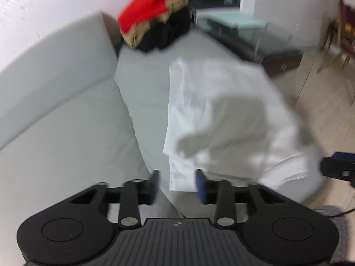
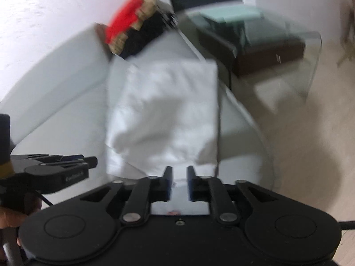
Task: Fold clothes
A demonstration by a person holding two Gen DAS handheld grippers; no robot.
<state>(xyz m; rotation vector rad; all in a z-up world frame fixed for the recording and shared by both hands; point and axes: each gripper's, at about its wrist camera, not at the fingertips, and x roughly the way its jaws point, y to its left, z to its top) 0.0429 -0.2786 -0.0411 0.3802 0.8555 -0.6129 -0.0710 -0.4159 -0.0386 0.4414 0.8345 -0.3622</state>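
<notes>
While blurred — one white garment [image 1: 221,115], two tongs.

Pale grey sofa [image 1: 55,102], seat and backrest in view. Glass side table [image 2: 310,51] stands beside its far end, on a light wood floor [image 2: 310,155]; a dark cabinet [image 2: 266,55] sits under the glass. White wall [image 1: 44,4] behind. Frames blurred.

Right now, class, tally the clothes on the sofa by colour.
White garment, folded on the seat: 1
Red garment, in the pile at the far end: 1
Tan garment, same pile: 1
Black garment, same pile: 1
Total: 4
</notes>
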